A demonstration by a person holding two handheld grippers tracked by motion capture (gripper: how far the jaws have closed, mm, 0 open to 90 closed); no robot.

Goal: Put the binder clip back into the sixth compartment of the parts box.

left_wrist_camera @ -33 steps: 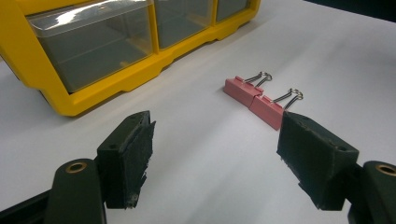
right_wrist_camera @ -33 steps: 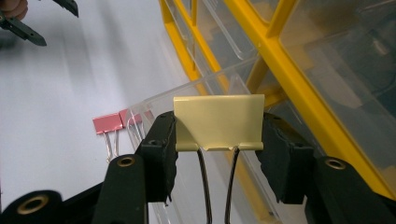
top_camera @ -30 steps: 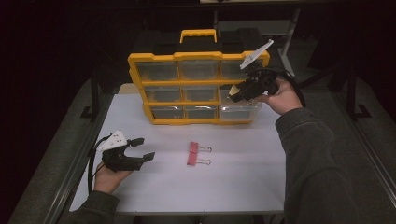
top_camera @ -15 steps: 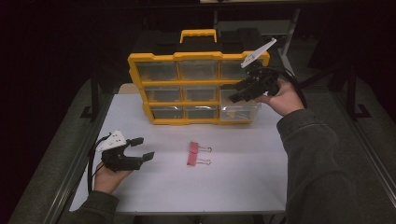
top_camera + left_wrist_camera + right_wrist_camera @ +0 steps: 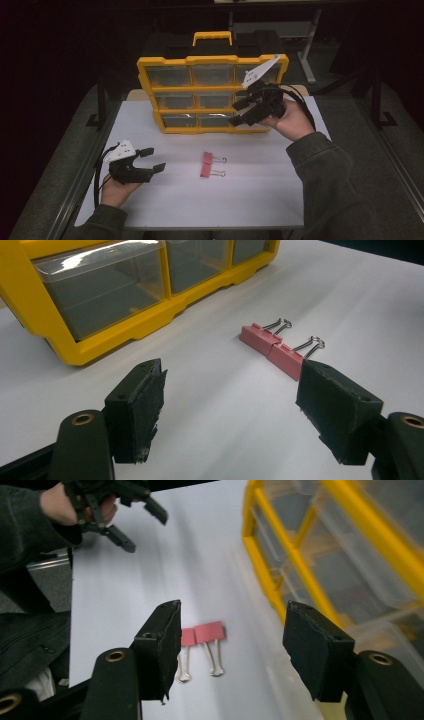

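The yellow drawer organizer (image 5: 212,92) stands upright at the far side of the white counter (image 5: 260,190), a yellow carry handle on its top and clear drawers set in rows of three across its front. The right claw (image 5: 239,111) hangs just in front of the organizer's lower right drawers, touching none of them that can be seen. Its jaws stand fairly wide with nothing between them, and they have just been opening. The right hand (image 5: 289,119) holds it raised above the counter, wrist bent, the jaws pointing left and slightly down across the organizer's face; a white three-cornered plate sticks up from its top. In the right gripper view the organizer's yellow frame (image 5: 280,580) runs along the right side, blurred.

Two pink binder clips (image 5: 207,165) lie side by side, touching, near the middle of the counter, wire handles pointing to the right in the high view. They rest well apart from both claws.

The left claw (image 5: 152,160) sits low at the counter's near left, jaws spread wide and empty, pointing right toward the clips. The left hand (image 5: 119,189) cups it from below, palm up, its sleeve coming in from the bottom edge. A black cable loops from it toward the counter's left edge.

No readable writing or brand marks show on any item.
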